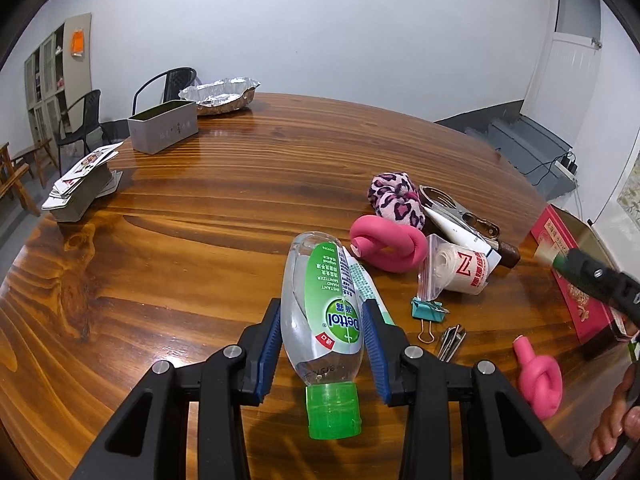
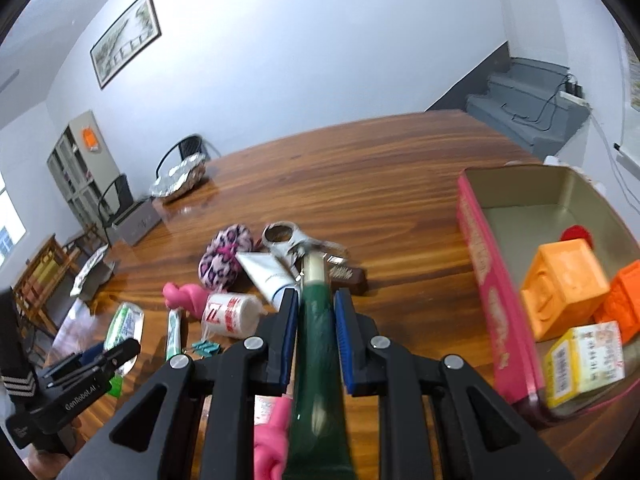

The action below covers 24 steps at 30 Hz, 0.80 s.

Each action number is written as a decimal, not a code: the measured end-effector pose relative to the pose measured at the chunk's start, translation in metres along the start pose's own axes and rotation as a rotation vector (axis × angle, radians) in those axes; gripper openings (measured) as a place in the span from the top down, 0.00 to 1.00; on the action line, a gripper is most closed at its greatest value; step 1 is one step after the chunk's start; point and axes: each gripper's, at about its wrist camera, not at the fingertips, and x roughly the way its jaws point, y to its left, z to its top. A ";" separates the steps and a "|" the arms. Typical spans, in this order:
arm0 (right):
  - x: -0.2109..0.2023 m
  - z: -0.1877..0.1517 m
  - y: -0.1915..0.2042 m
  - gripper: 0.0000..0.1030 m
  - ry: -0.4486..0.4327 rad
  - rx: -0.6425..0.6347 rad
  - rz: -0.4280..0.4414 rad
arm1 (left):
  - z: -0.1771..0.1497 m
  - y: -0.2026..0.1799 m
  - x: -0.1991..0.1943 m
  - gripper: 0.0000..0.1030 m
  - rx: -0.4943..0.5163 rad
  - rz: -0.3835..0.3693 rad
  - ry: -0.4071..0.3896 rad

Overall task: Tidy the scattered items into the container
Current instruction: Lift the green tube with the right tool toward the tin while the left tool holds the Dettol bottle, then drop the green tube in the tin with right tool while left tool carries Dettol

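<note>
My left gripper (image 1: 322, 320) straddles a clear Dettol sanitizer bottle (image 1: 320, 300) with a green cap lying on the wooden table (image 1: 180, 240); its blue pads sit close on both sides. My right gripper (image 2: 316, 316) is shut on a dark green tube (image 2: 318, 344) held above the table. The pink tin container (image 2: 486, 276) stands at the right and holds orange blocks (image 2: 564, 284) and a yellow box (image 2: 584, 360). Scattered items: pink knots (image 1: 386, 248) (image 1: 540, 380), leopard scrunchie (image 1: 394, 198), white tube (image 2: 266, 276), tape roll (image 1: 464, 268), toothpaste (image 2: 174, 332).
A teal binder clip (image 1: 428, 310) and nail clippers (image 1: 450, 342) lie near the bottle. A card stack (image 1: 80, 184), grey tin (image 1: 164, 132) and foil tray (image 1: 220, 94) sit at the table's far left. Chairs stand behind.
</note>
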 end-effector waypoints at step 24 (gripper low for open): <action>0.043 -0.026 -0.017 0.77 0.249 -0.187 -0.054 | -0.002 -0.004 -0.002 0.61 -0.017 -0.038 0.006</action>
